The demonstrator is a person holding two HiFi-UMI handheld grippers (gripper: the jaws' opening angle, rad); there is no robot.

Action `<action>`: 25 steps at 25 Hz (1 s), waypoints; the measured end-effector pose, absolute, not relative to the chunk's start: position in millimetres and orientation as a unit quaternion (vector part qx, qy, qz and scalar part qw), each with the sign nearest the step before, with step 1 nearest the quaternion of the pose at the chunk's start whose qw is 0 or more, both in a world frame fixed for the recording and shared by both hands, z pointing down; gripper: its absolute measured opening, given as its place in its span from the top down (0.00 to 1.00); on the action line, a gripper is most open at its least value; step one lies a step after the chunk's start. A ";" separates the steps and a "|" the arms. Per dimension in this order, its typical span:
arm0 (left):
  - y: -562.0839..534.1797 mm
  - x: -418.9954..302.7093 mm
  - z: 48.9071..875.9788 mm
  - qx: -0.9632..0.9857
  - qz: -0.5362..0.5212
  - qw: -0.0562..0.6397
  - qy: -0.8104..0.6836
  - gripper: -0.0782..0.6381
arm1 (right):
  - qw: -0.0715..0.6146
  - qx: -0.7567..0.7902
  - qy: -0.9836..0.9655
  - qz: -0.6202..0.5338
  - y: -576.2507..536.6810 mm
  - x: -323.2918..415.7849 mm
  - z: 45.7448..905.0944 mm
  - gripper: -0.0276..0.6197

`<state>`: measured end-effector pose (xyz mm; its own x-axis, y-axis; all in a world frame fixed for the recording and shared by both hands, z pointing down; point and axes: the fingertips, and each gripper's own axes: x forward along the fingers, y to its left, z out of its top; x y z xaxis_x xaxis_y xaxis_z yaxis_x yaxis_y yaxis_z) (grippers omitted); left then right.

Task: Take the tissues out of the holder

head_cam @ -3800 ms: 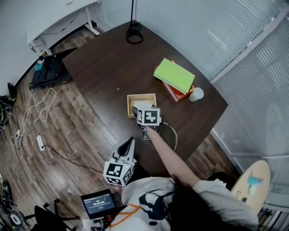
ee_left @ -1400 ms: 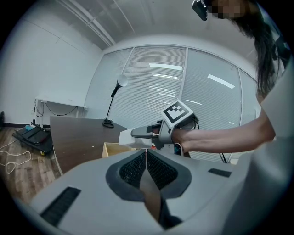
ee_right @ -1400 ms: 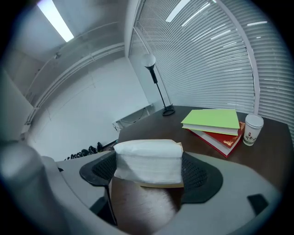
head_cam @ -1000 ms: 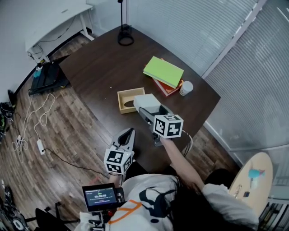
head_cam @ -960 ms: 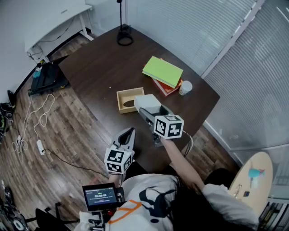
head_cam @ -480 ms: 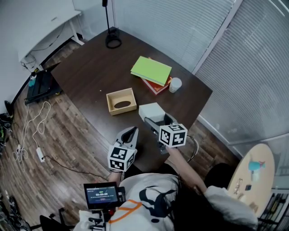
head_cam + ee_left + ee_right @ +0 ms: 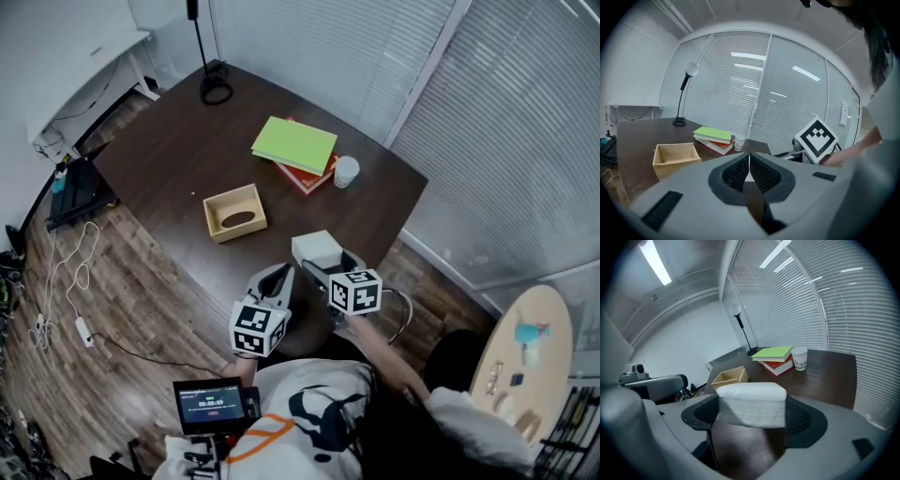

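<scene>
Since the earlier frames, the right tongs [image 7: 320,266] have drawn the white stack of tissues [image 7: 316,248] out of the wooden holder [image 7: 235,212] and back toward the person, to the near edge of the dark worktop [image 7: 169,159]. The right tongs [image 7: 751,417] pinch the tissues [image 7: 751,403] from both sides, with the block held level between the black pads. Whether it touches the worktop cannot be told. The left tongs [image 7: 279,275] hang just beside them at the same edge. In the left gripper view, the left tongs [image 7: 749,171] are pressed together with nothing between them. The holder [image 7: 730,376] stands open and empty, well apart from the tissues, farther in on the worktop. Beyond it lie a green book [image 7: 294,145] stacked on a red one [image 7: 305,177], a white paper cup [image 7: 346,171] just beside them, and a black lamp base [image 7: 217,94] at the far corner.
</scene>
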<state>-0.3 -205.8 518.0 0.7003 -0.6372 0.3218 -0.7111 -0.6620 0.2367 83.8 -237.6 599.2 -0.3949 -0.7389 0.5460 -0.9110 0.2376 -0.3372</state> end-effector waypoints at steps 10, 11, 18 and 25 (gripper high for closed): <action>-192.7 17.1 522.6 0.905 0.117 0.177 -0.369 0.89 | 0.189 0.524 -0.759 0.337 -208.6 97.2 651.7 0.27; -191.6 17.9 522.9 0.905 0.117 0.178 -0.369 0.89 | 0.194 0.522 -0.758 0.340 -206.1 97.4 658.5 0.27; -185.5 23.5 528.8 0.902 0.123 0.183 -0.372 0.89 | 0.231 0.498 -0.776 0.311 -194.6 89.4 673.6 0.27; -185.2 29.2 531.6 0.900 0.127 0.184 -0.374 0.89 | 0.241 0.461 -0.780 0.347 -177.1 82.0 698.3 0.27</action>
<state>29.2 -185.2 531.6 0.6881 -0.6264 0.3663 -0.7200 -0.6523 0.2369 82.0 -177.1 698.3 -0.4590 -0.5518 0.6962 -0.8866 0.3340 -0.3198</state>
